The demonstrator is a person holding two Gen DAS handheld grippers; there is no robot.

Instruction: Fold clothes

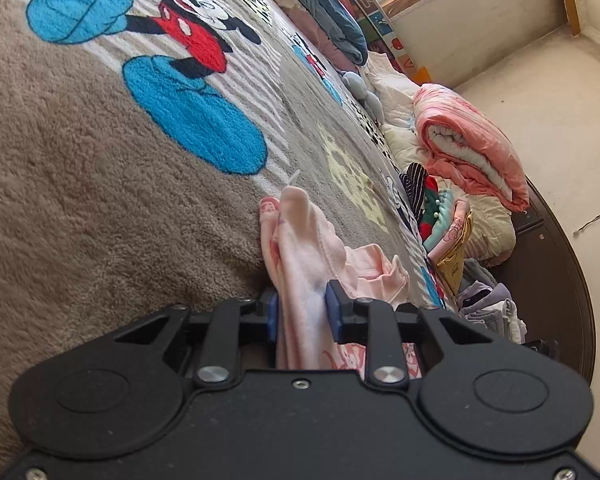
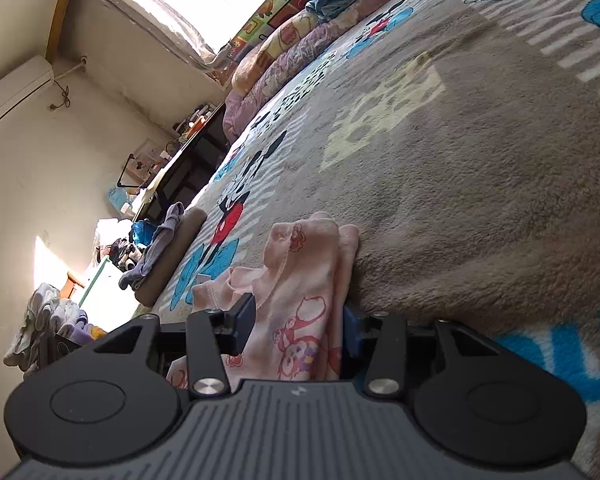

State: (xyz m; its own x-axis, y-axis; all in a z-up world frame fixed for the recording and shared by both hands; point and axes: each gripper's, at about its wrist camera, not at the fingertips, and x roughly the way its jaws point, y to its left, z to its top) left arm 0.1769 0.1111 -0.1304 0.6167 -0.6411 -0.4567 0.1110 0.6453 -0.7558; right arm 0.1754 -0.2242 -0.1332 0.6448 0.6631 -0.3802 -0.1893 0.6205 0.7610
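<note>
A pale pink child's garment (image 1: pixel 300 240) with a red cartoon print lies bunched on the brown plush blanket (image 1: pixel 80 180). In the left wrist view my left gripper (image 1: pixel 304 310) is shut on one gathered end of it, and the cloth fills the gap between the blue pads (image 1: pixel 334 308). The right wrist view shows the same pink garment (image 2: pixel 304 264), with my right gripper (image 2: pixel 298 326) shut on another bunched part, the printed side facing up. The rest of the cloth spills sideways onto the blanket (image 2: pixel 480 200).
The blanket carries a large cartoon mouse pattern (image 1: pixel 188 28). A stack of folded clothes (image 1: pixel 440 216) and a rolled pink quilt (image 1: pixel 468 148) sit at the bed's edge. Blue bedding (image 1: pixel 328 20) lies along the far side. A dark desk (image 2: pixel 180 172) and loose clothes (image 2: pixel 56 320) stand beyond the bed.
</note>
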